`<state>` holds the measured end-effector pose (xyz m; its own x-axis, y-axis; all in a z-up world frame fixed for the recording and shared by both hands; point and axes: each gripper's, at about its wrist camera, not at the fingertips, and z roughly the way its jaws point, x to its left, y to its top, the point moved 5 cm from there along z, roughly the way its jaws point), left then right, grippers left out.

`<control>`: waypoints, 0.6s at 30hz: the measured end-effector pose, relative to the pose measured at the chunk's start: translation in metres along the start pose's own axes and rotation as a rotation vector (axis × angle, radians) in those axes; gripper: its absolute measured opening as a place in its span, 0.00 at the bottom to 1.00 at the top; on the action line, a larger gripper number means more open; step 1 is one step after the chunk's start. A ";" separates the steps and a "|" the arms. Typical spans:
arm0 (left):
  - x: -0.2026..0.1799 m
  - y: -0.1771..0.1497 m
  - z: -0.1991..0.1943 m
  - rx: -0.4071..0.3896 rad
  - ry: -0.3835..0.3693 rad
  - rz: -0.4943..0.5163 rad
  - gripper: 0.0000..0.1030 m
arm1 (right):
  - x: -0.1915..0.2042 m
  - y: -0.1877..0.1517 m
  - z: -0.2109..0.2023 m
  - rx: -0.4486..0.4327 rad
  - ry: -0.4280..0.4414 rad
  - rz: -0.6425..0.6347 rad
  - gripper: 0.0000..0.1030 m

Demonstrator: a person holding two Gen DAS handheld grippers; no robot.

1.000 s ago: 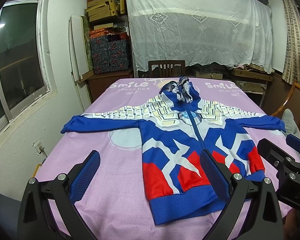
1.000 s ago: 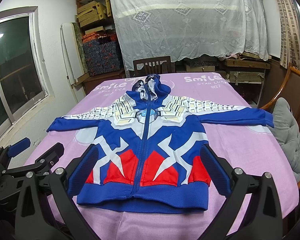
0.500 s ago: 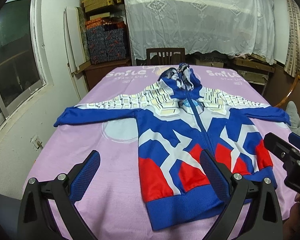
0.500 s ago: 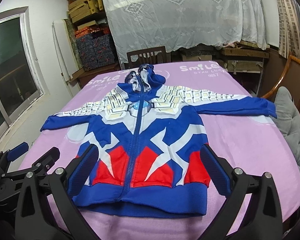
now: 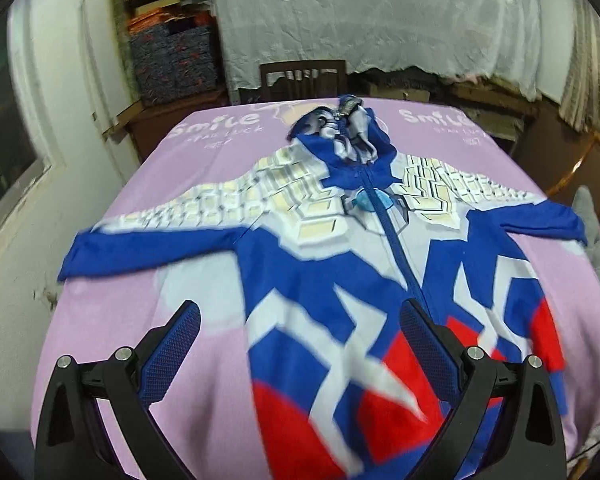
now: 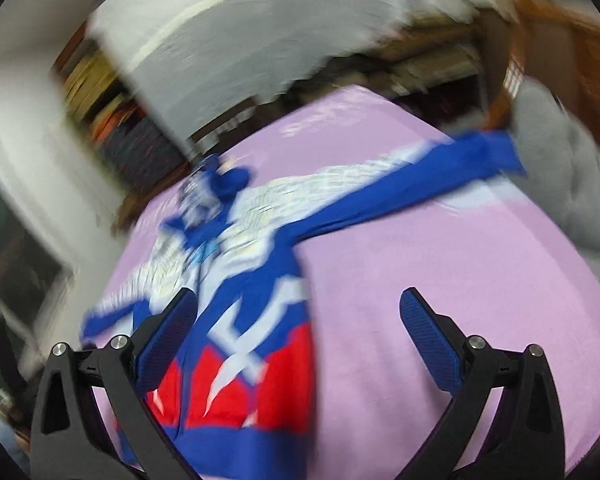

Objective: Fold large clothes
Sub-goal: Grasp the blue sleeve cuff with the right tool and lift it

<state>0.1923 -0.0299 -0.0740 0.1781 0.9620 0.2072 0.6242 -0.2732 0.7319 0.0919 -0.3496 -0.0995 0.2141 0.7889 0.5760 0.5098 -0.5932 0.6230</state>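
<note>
Where "Smile" marks the cloth (image 5: 112, 312): hoodie (image 5: 300, 280) flat (both grippers' jaws spread, empty).

Left tool (image 5: 300, 344) held level, blue-padded fingers (image 5: 172, 350) spread wide and gripping nothing, right tool (image 6: 300, 344) tilted sideways, fingers (image 6: 428, 344) likewise spread apart, empty
</note>
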 end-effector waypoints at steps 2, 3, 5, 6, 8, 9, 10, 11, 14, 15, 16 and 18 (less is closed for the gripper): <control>-0.013 0.005 0.022 0.047 -0.015 0.054 0.97 | -0.044 0.015 0.000 -0.001 0.037 0.176 0.96; -0.020 0.009 0.033 0.056 -0.026 0.064 0.97 | -0.065 0.023 0.001 -0.007 0.070 0.269 0.94; -0.028 0.014 0.054 0.077 -0.038 0.072 0.97 | -0.089 0.032 0.004 -0.012 0.103 0.369 0.91; -0.031 0.015 0.064 0.094 -0.043 0.072 0.97 | -0.097 0.040 0.008 -0.011 0.107 0.395 0.86; -0.033 0.017 0.088 0.118 -0.038 0.058 0.97 | -0.104 0.055 0.019 -0.009 0.077 0.400 0.81; -0.032 0.017 0.099 0.134 -0.029 0.048 0.97 | -0.106 0.062 0.024 -0.010 0.064 0.397 0.79; -0.030 0.015 0.110 0.153 -0.020 0.030 0.97 | -0.110 0.066 0.028 -0.012 0.052 0.394 0.79; -0.028 0.011 0.117 0.172 -0.022 0.009 0.97 | -0.113 0.074 0.036 -0.010 0.038 0.393 0.79; -0.017 -0.006 0.140 0.244 -0.043 -0.069 0.97 | -0.118 0.088 0.066 0.008 0.020 0.415 0.79; -0.014 -0.010 0.148 0.267 -0.042 -0.085 0.97 | -0.119 0.090 0.076 0.020 0.030 0.430 0.79; -0.010 -0.012 0.151 0.264 -0.068 -0.116 0.97 | -0.120 0.089 0.084 0.035 0.034 0.441 0.79; -0.004 -0.014 0.152 0.263 -0.063 -0.133 0.97 | -0.120 0.088 0.105 0.071 0.017 0.468 0.79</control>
<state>0.2987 -0.0305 -0.1837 0.1235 0.9896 0.0742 0.8192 -0.1438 0.5551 0.1985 -0.4797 -0.1696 0.4208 0.4366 0.7952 0.4176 -0.8714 0.2575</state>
